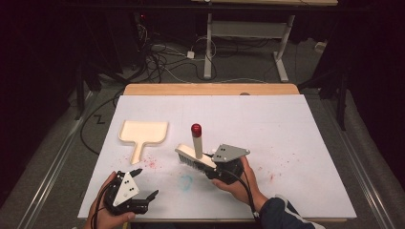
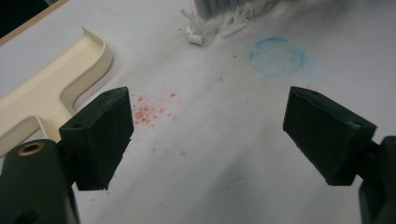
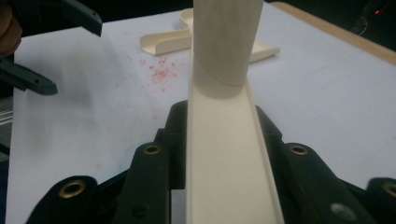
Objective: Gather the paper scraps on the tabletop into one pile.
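A cream brush (image 1: 197,145) with white bristles and a red-capped handle rests on the white sheet near the middle. My right gripper (image 1: 213,167) is shut on its cream back (image 3: 229,158), with the handle (image 3: 226,42) rising just ahead of the jaws. A cream dustpan (image 1: 143,132) lies flat to the left, handle toward me. Red crumbs (image 1: 150,163) are scattered between the pan and the brush. My left gripper (image 1: 146,182) hovers open at the front left with nothing between its jaws. In the left gripper view (image 2: 205,135), crumbs (image 2: 149,112) lie ahead and the dustpan (image 2: 46,88) is at left.
A faint blue ring (image 1: 186,180) is drawn on the sheet in front of the brush. The table's wooden far edge (image 1: 210,89) shows beyond the sheet. Cables and a desk frame (image 1: 243,43) stand on the floor behind.
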### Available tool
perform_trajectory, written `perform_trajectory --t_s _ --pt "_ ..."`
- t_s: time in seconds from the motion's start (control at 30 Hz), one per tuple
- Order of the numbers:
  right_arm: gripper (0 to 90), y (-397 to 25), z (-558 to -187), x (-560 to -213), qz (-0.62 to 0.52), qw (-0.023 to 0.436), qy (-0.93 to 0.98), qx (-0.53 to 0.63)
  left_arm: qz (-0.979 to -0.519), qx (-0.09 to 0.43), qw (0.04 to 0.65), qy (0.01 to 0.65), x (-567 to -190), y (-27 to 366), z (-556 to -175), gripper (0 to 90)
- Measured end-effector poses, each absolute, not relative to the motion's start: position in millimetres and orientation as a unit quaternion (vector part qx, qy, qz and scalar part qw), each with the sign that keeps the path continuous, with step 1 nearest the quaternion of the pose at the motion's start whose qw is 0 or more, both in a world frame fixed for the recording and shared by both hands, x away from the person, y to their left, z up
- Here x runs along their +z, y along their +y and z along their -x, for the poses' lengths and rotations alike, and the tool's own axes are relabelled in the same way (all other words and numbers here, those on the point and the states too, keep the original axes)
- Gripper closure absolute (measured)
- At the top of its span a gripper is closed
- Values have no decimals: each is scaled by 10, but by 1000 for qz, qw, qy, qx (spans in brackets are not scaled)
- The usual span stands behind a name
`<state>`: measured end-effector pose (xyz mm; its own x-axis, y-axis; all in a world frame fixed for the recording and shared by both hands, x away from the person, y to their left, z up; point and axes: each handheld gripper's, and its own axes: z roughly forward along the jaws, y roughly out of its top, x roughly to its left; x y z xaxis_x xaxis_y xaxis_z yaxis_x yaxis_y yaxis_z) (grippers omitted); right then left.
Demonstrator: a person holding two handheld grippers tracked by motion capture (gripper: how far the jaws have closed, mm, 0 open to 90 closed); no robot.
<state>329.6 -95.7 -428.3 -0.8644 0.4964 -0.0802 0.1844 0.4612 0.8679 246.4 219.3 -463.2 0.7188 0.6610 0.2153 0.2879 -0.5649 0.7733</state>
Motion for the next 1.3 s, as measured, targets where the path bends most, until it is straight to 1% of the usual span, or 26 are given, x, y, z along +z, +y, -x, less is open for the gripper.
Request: perform_trajectory --t_s 0.1,0.17,0.23,0.3,0.33,0.37,0.4,0.43,0.57,0.6,0.63,0.73,0.77,0.8,0.97,1.03,1.07,1.13,1.2,1.27,1.3 --pt "682 -985 -3273 -4207 -202 172 834 484 -850 249 372 276 -4636 2189 -2455 154" --pt "682 -1112 -3229 -4104 -212 186 824 491 -853 248 369 274 -4646 2183 -2455 155" --pt "682 -1155 -3217 -4080 -216 189 822 492 -854 247 368 273 -4652 2177 -2455 155" --pt "682 -1378 -3132 -3972 -229 215 815 488 -856 249 364 270 -4656 2168 -2445 154" --pt "682 -1378 -3132 -3972 -229 215 815 488 -856 248 364 270 -4657 2167 -2439 154" --pt "682 -1525 -3071 -3920 -237 219 813 485 -856 249 363 270 -4655 2165 -2434 154" --pt "682 -1525 -3071 -3920 -237 219 813 485 -856 250 363 270 -4653 2164 -2430 154" --pt "682 -1666 -3012 -3903 -240 222 815 478 -856 250 363 271 -4652 2162 -2429 154" --pt "682 -1962 -2917 -3954 -252 222 821 462 -857 250 361 269 -4656 2155 -2430 155" --pt "682 -1962 -2917 -3954 -252 222 821 462 -858 249 360 269 -4658 2152 -2431 155" --pt "682 -2101 -2889 -4009 -267 221 821 454 -859 249 359 268 -4660 2147 -2431 155" --pt "682 -2216 -2867 -4074 -279 227 821 444 -860 247 358 268 -4667 2135 -2437 154" --pt "682 -2301 -2859 -4149 -292 234 820 432 -860 246 357 268 -4670 2131 -2439 155" --pt "683 -2331 -2869 -4192 -298 232 823 423 -862 246 355 266 -4673 2126 -2442 154" --pt "683 -2340 -2917 -4329 -324 229 822 409 -864 243 353 263 -4682 2095 -2451 154" --pt "683 -2266 -2937 -4354 -327 231 820 408 -866 241 351 261 -4690 2084 -2457 154" --pt "683 -2163 -2954 -4377 -327 237 819 406 -867 240 351 261 -4692 2081 -2460 155" --pt "683 -2105 -2963 -4387 -328 234 819 408 -868 239 350 259 -4693 2077 -2462 155" --pt "683 -1909 -2969 -4407 -324 237 822 404 -867 239 352 260 -4693 2078 -2464 155" --pt "683 -1845 -2970 -4409 -322 234 823 404 -867 238 352 260 -4693 2080 -2465 154" --pt "683 -1784 -2968 -4409 -320 239 822 405 -866 238 354 261 -4694 2081 -2466 154"
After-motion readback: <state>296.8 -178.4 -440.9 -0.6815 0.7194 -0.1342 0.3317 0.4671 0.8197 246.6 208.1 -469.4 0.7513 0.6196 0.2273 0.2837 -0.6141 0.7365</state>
